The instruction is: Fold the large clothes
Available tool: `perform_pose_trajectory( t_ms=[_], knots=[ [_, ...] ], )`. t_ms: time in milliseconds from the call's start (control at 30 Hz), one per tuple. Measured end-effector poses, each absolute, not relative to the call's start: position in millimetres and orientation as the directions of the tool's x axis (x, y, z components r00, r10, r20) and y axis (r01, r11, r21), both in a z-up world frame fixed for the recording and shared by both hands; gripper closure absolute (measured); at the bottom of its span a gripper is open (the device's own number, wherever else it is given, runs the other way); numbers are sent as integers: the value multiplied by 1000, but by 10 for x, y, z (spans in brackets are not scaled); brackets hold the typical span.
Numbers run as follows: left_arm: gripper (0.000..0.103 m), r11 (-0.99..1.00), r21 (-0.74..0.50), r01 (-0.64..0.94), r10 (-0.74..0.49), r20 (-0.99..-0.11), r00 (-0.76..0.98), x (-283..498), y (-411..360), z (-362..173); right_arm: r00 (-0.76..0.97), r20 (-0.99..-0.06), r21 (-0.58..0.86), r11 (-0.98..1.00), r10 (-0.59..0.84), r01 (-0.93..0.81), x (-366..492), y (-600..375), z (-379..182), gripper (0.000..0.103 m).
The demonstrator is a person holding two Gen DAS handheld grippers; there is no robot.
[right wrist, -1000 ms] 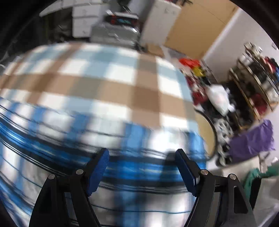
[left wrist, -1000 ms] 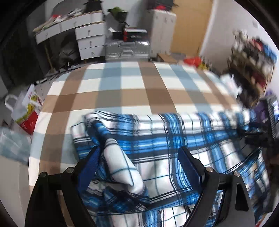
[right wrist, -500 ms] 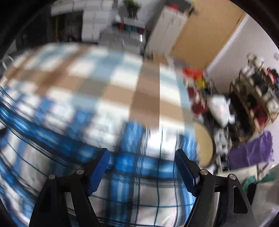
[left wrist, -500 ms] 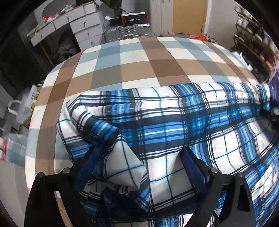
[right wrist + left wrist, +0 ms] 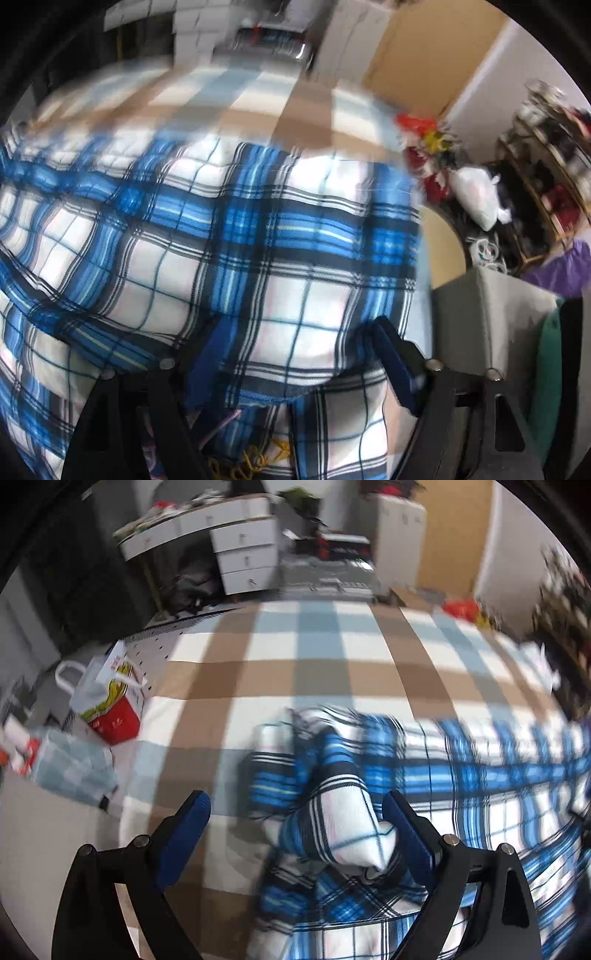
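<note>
Plaid filled the lower right of the left wrist view: the shirt (image 5: 461, 794) lay across a checked bench (image 5: 321, 672), and a rolled sleeve or cuff (image 5: 347, 830) stood up between the fingers of the left tool (image 5: 295, 830), which were spread wide, the right pad close beside the roll but not pinching it, the left pad over bare bench. To fold well from here, that tool would probably need to centre on the roll or on a flat edge of cloth before pinching, since a grip on the bunched lump alone would drag a wrinkle along. Beyond the bench stood white drawers (image 5: 247, 561) and a suitcase (image 5: 332, 579), with a red-and-white bag (image 5: 110, 709) on the floor at the left; none of them lay in the way. In the right wrist view the shirt (image 5: 221, 240) covered most of the frame, hanging over the bench's right edge, and the right tool (image 5: 295, 365) had its jaws opening, with cloth bulging up between them but no pad visibly pressing on it. Both hands should probably pinch at matching edges, so the fold lands square. A grey bin (image 5: 498, 314) stood just beside that edge, and a cluttered shelf (image 5: 546, 184) farther off; the overhanging cloth could slip toward the bin.
</note>
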State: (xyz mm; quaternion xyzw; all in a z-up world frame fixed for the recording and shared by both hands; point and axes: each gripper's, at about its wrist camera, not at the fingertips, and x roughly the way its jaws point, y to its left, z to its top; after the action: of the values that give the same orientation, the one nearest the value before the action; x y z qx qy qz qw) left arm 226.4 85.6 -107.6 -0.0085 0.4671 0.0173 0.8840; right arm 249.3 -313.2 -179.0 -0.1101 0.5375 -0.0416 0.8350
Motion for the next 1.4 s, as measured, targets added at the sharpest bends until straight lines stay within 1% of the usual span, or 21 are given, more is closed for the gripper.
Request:
perform_pose_trajectory(
  t_ms=[100,233,300,333,367,433,467,533,633,700,767,833,900,967,1033,1100,1133,1233,1300,1367,1400],
  knots=[
    [11,992,-5,-125,78,-757,649,2141,1044,-819,448,-879,-198,980,-163,-33,2434,-3126,-1615,23],
    [11,983,-104,-149,37,-686,727,2055,1166,-551,576,-815,-126,990,-69,-60,2416,-2912,-1103,22],
    [11,971,-219,-97,-70,-647,759,2055,1163,-510,616,-788,-83,994,-24,-68,2501,-2778,-919,21],
    [11,965,-257,-51,-133,-648,750,2095,1119,-536,619,-786,-65,995,-6,-73,2553,-2716,-881,18],
    [11,952,-304,25,-229,-658,717,2163,1033,-598,614,-789,-47,996,12,-80,2634,-2630,-874,18],
    [11,928,-341,148,-354,-689,632,2307,832,-770,590,-807,-36,995,23,-89,2824,-2468,-925,17],
    [11,931,-320,175,-358,-719,595,2378,724,-907,575,-818,-38,995,24,-96,2921,-2370,-982,17],
    [11,947,-261,186,-320,-785,530,2499,590,-1189,551,-834,-61,992,12,-114,3065,-2216,-1120,18],
    [12,961,-221,165,-270,-871,411,2642,599,-1616,508,-859,-130,986,-58,-107,3176,-2133,-1385,18],
    [12,958,-187,216,-263,-872,413,2635,586,-1669,456,-880,-192,978,-133,-87,3229,-2201,-1640,19],
    [12,961,-133,242,-223,-890,398,2638,543,-1662,407,-907,-164,982,-111,-97,3206,-2296,-1791,18],
    [12,968,-111,224,-194,-899,394,2613,543,-1580,417,-906,-130,986,-74,-107,3159,-2360,-1769,17],
    [13,964,-154,217,-231,-887,399,2551,575,-1389,414,-907,-138,981,-68,-140,3129,-2373,-1715,19],
    [13,935,-254,245,-342,-829,443,2448,599,-1167,461,-884,-158,977,-76,-142,3094,-2481,-1561,19],
    [12,914,-305,267,-400,-785,474,2398,568,-1024,511,-851,-187,979,-118,-85,3103,-2679,-1420,18],
    [12,903,-315,293,-420,-794,439,2444,427,-1125,526,-832,-200,980,-176,13,3154,-2960,-1381,18],
    [12,902,-312,299,-416,-815,404,2492,346,-1247,508,-840,-197,980,-190,41,3210,-3074,-1413,18],
    [12,933,-225,281,-307,-905,293,2633,171,-1715,427,-890,-142,987,-162,78,3268,-3345,-1657,18],
    [12,936,-166,312,-263,-917,301,2594,106,-1753,432,-894,-98,992,-123,80,3199,-3423,-1765,18],
    [12,947,-98,307,-189,-941,280,2593,85,-1802,431,-896,-79,994,-104,77,3164,-3454,-1757,18],
    [12,950,-88,301,-175,-944,278,2584,106,-1810,420,-901,-83,994,-105,71,3161,-3458,-1735,17]
  ],
)
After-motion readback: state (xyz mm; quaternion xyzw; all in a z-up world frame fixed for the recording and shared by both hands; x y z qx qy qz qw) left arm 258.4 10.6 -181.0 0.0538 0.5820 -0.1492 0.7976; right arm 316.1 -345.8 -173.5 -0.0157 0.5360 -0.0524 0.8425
